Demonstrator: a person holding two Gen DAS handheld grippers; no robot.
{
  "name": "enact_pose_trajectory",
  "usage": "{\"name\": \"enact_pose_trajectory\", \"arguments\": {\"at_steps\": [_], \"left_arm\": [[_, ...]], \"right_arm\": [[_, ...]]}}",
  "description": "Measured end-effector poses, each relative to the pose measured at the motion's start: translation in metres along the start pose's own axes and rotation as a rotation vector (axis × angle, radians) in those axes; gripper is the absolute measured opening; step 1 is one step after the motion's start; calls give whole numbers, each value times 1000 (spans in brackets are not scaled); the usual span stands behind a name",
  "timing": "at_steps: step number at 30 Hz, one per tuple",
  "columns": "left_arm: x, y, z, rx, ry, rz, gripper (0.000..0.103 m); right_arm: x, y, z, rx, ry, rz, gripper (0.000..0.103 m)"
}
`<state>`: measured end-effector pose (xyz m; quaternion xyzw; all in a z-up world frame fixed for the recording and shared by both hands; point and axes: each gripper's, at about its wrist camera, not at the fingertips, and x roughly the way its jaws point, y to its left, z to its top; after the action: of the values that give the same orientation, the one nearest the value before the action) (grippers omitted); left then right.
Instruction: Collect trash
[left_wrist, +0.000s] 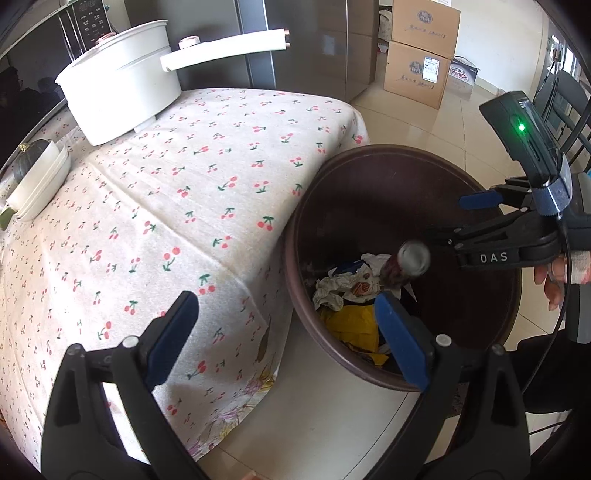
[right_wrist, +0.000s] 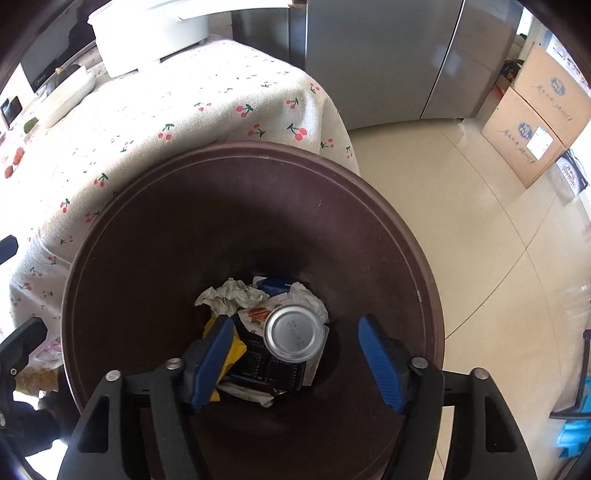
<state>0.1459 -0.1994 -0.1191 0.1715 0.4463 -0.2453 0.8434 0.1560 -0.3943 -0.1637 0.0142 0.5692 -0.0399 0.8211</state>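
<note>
Since the can (right_wrist: 295, 333) sits loose between the wide-apart fingers of the right hand-held gripper (right_wrist: 295, 363), it's dropping into the brown bin (right_wrist: 406, 266) w/ other trash, while the left hand-held gripper (left_wrist: 284, 338) waits wide & empty by the counter (left_wrist: 166, 206).

The left gripper (left_wrist: 284, 339) had black plastic arms with round silver screws and blue pads (left_wrist: 170, 338) on its fingers. The right gripper (right_wrist: 295, 358) looked the same: black arms, silver screws, blue pads (right_wrist: 380, 363). From the left camera, the right gripper (left_wrist: 443, 221) showed white letters "DAS", a black box with a small green light, a blue strap and a thin black cable. The right hand (left_wrist: 557, 277) had bare skin and a white bandage on one finger.
</note>
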Motion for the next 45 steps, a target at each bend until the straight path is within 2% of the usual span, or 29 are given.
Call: {"name": "enact_pose_trajectory", "arguments": {"at_steps": [15,23,27,35,38,41,45], "left_arm": [[-28,9,-17,-15,-20,15,96],[-64,9,-38,-50,-61,26,100],[-86,11,-54,-103,-72,35,100],[-148,21,-92,-228,-171,136,103],[-166,25,-106,-285,-190,163,103],[-178,24,-116,-325,-197,164,103],[-193,15,-125,-328,-240,209,103]], "right_arm": [[-47,8,-22,35,-98,11,76],[-103,17,-52,45,-229,-11,82],[-130,31,-76,19,-285,-47,83],[-184,62,-129,23,-429,-79,86],[-209,79,-147,13,-497,-85,91],[-231,96,-162,-16,-560,-108,101],[-247,110,-175,-28,-603,-147,103]]}}
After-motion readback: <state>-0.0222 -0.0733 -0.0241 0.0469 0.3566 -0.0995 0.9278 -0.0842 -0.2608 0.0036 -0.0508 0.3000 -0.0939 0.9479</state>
